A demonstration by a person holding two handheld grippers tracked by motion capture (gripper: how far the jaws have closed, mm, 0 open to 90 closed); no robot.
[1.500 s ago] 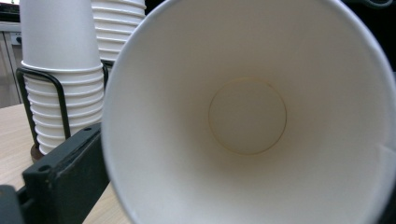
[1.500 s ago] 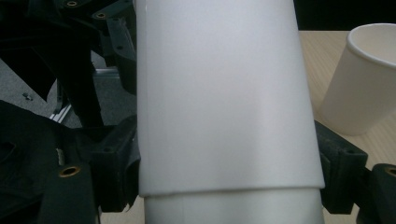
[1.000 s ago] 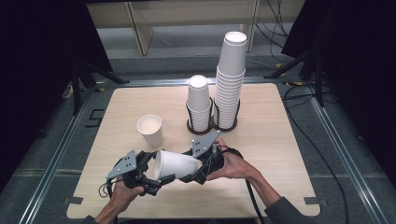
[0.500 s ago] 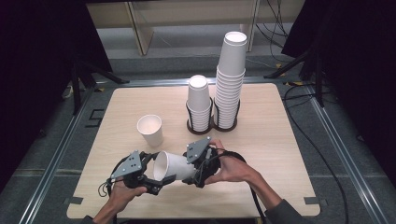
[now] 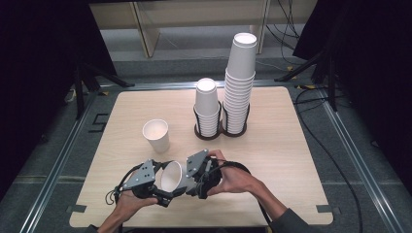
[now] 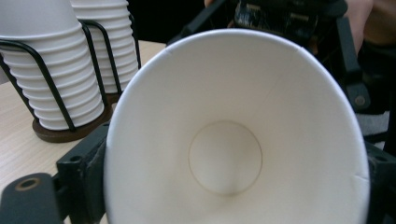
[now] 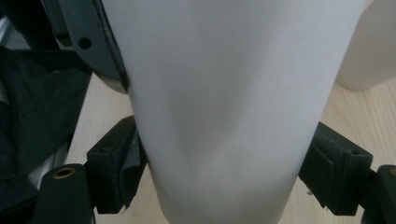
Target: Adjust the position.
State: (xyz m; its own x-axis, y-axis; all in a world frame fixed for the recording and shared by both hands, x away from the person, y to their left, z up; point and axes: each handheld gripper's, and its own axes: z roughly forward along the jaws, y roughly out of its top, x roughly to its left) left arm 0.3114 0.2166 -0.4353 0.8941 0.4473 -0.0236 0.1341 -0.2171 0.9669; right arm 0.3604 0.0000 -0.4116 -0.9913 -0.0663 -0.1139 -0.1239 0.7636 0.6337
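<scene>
Both your grippers clamp one paper cup (image 5: 171, 177) near the table's (image 5: 291, 145) front edge: left gripper (image 5: 154, 185) pinches its rim, right gripper (image 5: 194, 178) squeezes the body, denting it. Probably a handover, mouth turned leftward. Another cup (image 5: 156, 135) stands apart, upright.

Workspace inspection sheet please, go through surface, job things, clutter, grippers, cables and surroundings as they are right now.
Surface: light wooden table, bare around the items.
Job's things: paper cup held sideways between both grippers; single cup standing upright, mouth up; short stack and tall stack in a black wire holder.
Clutter: nothing seen.
Grippers: left gripper clamps the held cup near its rim; right gripper clamps its body.
Cables: black cable on the floor at right.
Surroundings: metal frame rail, dark curtains, shelving behind.
</scene>
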